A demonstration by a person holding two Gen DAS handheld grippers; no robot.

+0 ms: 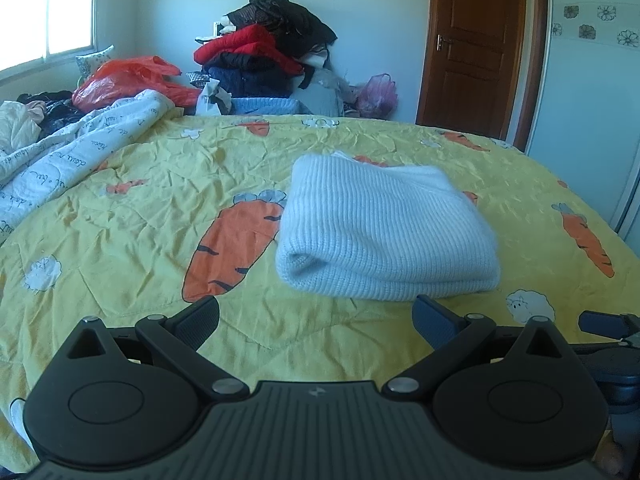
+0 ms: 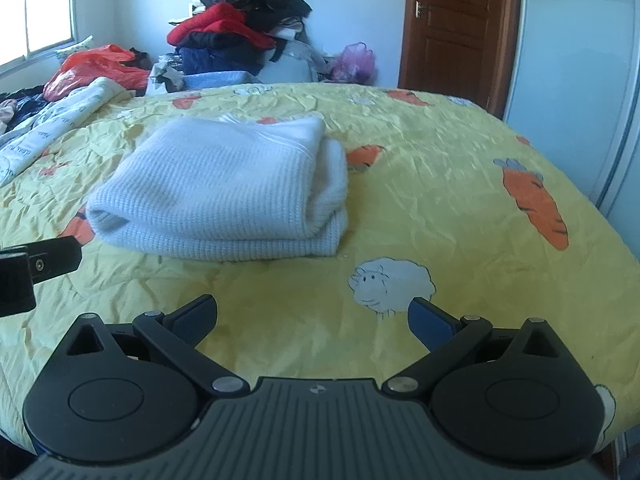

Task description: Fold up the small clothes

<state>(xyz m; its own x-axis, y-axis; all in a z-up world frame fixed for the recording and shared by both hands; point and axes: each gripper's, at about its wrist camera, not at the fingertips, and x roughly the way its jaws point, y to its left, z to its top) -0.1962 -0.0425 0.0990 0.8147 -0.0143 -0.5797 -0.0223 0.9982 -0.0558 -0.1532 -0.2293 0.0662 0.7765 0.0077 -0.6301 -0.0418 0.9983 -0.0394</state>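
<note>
A white ribbed knit garment (image 1: pixel 384 232) lies folded into a thick bundle on the yellow carrot-print bedspread (image 1: pixel 132 216). My left gripper (image 1: pixel 318 318) hovers open just short of the bundle's near edge, nothing between its fingers. In the right wrist view the same folded knit (image 2: pixel 224 188) sits ahead and to the left. My right gripper (image 2: pixel 312 318) is open over the bedspread (image 2: pixel 440 200), apart from the garment and holding nothing. A finger of the left gripper (image 2: pixel 52 260) shows at the left edge.
A white printed quilt (image 1: pixel 76 152) is bunched at the bed's left side. Beyond the far edge are an orange plastic bag (image 1: pixel 120 80), a tall pile of red and dark clothes (image 1: pixel 268 48) and a pink bag (image 1: pixel 378 96). A wooden door (image 1: pixel 476 40) stands shut at right.
</note>
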